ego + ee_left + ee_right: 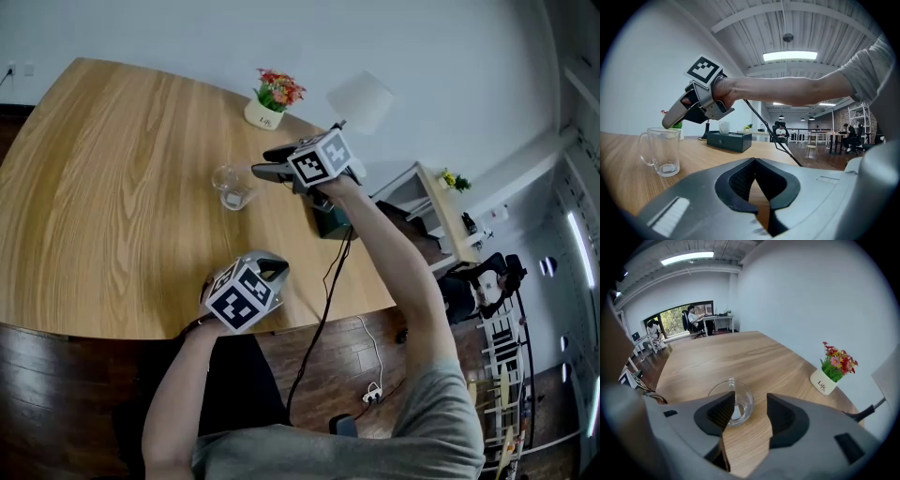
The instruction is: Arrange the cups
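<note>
A clear glass cup (232, 186) with a handle stands upright near the middle of the wooden table (112, 187). My right gripper (258, 171) hovers just to its right, pointing steeply down. In the right gripper view its jaws (750, 394) stand wide apart with nothing between them. The cup (742, 408) sits on the wood just beyond, partly hidden by the left jaw. My left gripper (275, 268) rests low at the table's near edge. Its jaws (754, 160) meet at the tips and hold nothing. From there the cup (663, 152) shows at the left, under the right gripper (669, 123).
A small white pot of red flowers (272, 98) stands at the table's far edge. A dark box (333, 220) sits at the right edge, under my right arm, and a cable (323, 300) hangs down from the gripper. A white lamp shade (361, 98) stands beyond.
</note>
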Tool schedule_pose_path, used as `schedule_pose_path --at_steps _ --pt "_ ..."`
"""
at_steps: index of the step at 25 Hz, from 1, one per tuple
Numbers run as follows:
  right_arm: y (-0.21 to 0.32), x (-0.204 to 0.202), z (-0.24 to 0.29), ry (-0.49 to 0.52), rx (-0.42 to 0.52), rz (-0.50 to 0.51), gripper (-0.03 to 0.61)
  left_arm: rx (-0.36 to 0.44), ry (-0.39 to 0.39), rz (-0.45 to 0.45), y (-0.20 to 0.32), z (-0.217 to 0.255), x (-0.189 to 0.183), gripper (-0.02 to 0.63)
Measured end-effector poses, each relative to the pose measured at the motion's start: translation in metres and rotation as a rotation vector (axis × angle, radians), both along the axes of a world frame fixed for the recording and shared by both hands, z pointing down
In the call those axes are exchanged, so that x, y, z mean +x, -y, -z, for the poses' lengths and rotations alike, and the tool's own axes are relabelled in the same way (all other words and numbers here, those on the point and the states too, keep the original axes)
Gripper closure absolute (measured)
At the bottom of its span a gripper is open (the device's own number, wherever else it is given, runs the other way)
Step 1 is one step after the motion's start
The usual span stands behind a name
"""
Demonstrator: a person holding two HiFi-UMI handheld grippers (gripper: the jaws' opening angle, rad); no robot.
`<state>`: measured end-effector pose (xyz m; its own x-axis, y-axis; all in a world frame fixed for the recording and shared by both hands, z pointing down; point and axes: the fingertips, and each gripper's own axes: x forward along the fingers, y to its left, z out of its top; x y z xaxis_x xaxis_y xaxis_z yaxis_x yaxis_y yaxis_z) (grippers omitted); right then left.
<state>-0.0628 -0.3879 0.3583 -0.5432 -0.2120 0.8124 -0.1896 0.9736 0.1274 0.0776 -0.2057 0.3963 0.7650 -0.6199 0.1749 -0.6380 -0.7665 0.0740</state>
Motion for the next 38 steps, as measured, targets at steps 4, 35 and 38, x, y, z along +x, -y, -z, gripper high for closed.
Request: schedule_pose_path --at_steps 4,35,38 --pt "0.003 -0.004 -0.021 -0.082 -0.025 -0.017 0.353 0.0 0.001 0.0 0.0 0.0 0.0 0.604" --pt "0.015 0.16 0.035 0.021 -0.128 -0.305 0.545 0.001 0.009 0.002 -0.002 -0.007 -0.012 0.604" --pt "0.036 0.224 0.062 0.059 -0.095 -0.422 0.545 0.0 0.004 0.003 -0.001 -0.006 -0.011 0.604"
